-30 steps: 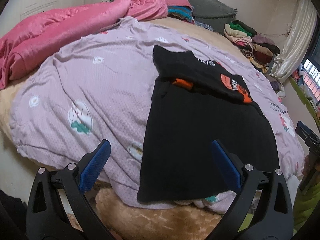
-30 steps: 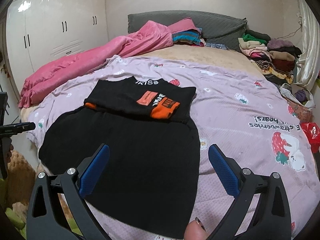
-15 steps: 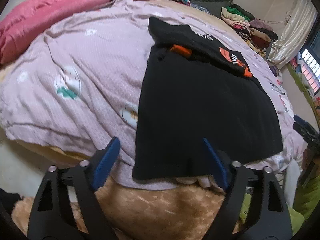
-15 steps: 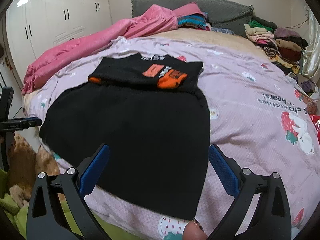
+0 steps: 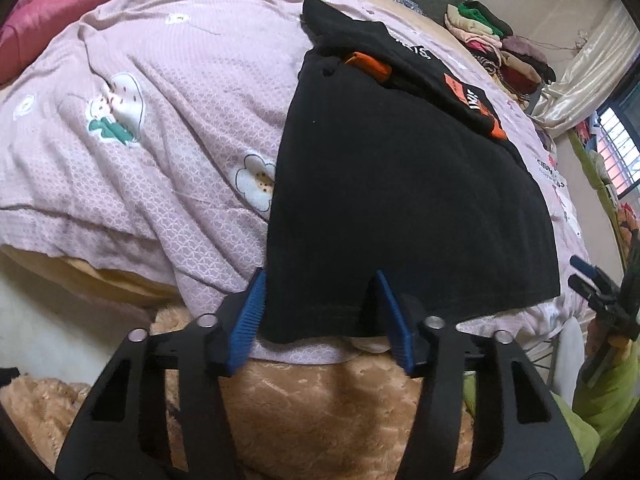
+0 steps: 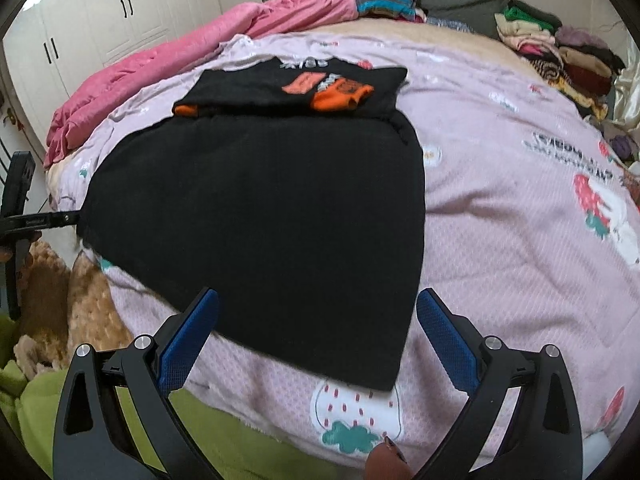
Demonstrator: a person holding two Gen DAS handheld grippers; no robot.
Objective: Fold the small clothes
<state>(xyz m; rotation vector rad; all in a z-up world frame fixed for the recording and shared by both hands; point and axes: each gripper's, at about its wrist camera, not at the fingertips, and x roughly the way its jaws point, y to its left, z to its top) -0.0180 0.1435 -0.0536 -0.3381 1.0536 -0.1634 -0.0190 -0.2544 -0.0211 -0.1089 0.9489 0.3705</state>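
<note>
A black garment [image 5: 400,200] lies flat on the bed, its top part with the orange print [image 6: 320,88] folded down over the body. My left gripper [image 5: 320,280] sits at the near hem with its jaws closing. The garment's near left corner is between the blue pads [image 5: 248,312], which do not clearly press on it. In the right wrist view the same garment [image 6: 280,208] spreads ahead. My right gripper [image 6: 318,296] stands wide open just over the near right corner, with nothing pinched.
A lilac printed bedsheet [image 6: 500,200] covers the bed. A pink blanket [image 6: 160,60] lies at the far left, and stacked clothes [image 6: 560,52] at the far right. A tan plush blanket [image 5: 320,400] and green cloth [image 6: 80,400] hang below the bed's edge. White wardrobes [image 6: 120,12] stand behind.
Both grippers have come down toward the garment's near hem. The left jaws have narrowed around the near left corner. The right jaws have stayed wide.
</note>
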